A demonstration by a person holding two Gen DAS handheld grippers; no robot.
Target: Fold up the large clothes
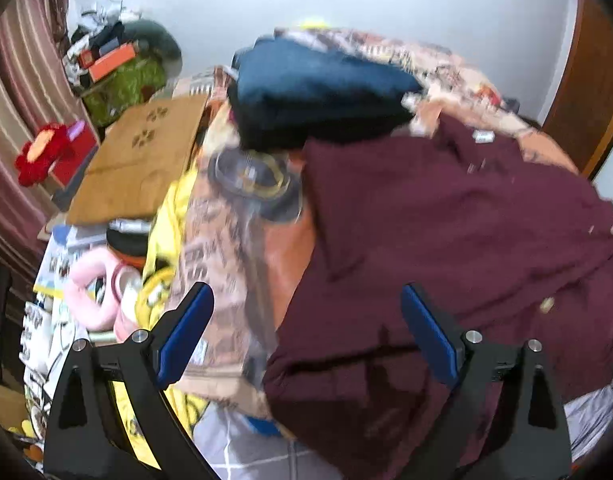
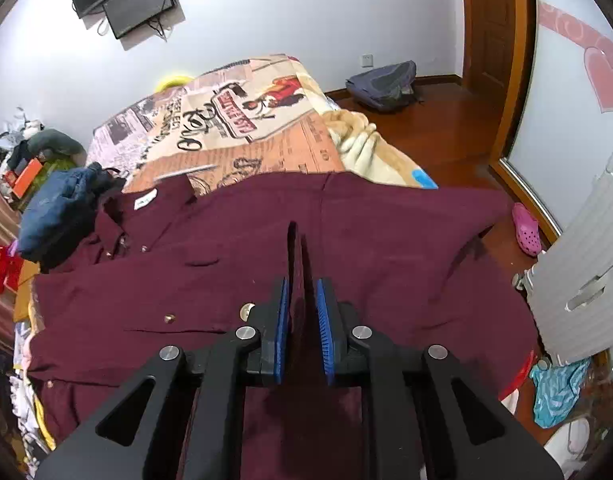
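A large maroon button-up shirt (image 2: pixel 234 264) lies spread on the bed, collar at the far left. It also shows in the left wrist view (image 1: pixel 446 240). My right gripper (image 2: pixel 302 312) is shut on a raised fold of the shirt's near edge; the pinched cloth stands up between the blue pads (image 2: pixel 324 332). My left gripper (image 1: pixel 306 320) is open and empty, hovering above the shirt's left edge, with its blue pads (image 1: pixel 186 332) wide apart.
A printed blanket (image 2: pixel 242 120) covers the bed. Folded dark blue clothes (image 1: pixel 314 88) sit beyond the shirt's collar. Clutter, a cardboard box (image 1: pixel 138 160) and pink items (image 1: pixel 94 292) lie to the left. A white radiator (image 2: pixel 582 280), a pink shoe (image 2: pixel 526 228) and a backpack (image 2: pixel 386 84) are on the right.
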